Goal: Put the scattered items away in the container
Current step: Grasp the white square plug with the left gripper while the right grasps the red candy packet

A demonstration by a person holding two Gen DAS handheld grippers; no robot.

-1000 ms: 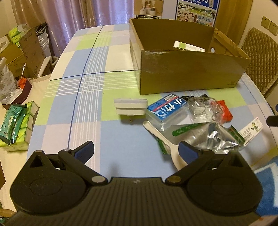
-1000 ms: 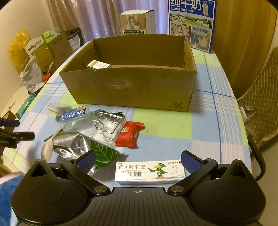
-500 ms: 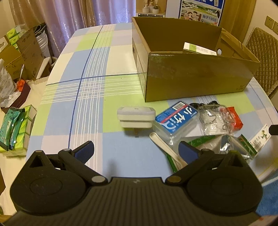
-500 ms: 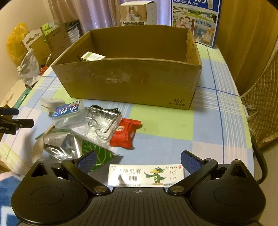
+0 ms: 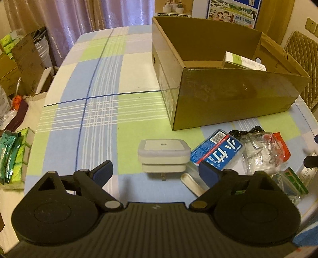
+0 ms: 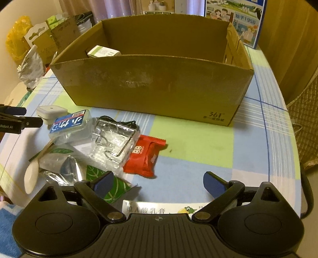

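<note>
A brown cardboard box (image 5: 234,99) (image 6: 159,89) stands on the checked tablecloth with a small white-green carton (image 5: 244,60) (image 6: 103,52) inside. In front of it lie a white plug adapter (image 5: 163,156) (image 6: 52,112), a blue-labelled clear case (image 5: 217,149) (image 6: 69,124), a clear pack with metal hooks (image 6: 114,140), a red snack packet (image 6: 146,156), a silver-green foil bag (image 6: 65,164), a white spoon (image 6: 30,177) and an ointment carton (image 6: 159,208). My left gripper (image 5: 156,171) is open, just short of the adapter. My right gripper (image 6: 159,182) is open above the ointment carton.
A quilted chair (image 5: 302,51) stands right of the table. Cardboard boxes and bags (image 5: 17,65) crowd the floor on the left, with green tissue packs (image 5: 12,156) at the table's left edge. A milk poster (image 6: 236,17) stands behind the box.
Both grippers have moved forward towards the box. The adapter now sits closer between the left fingers. The ointment carton has slid under the right gripper's body.
</note>
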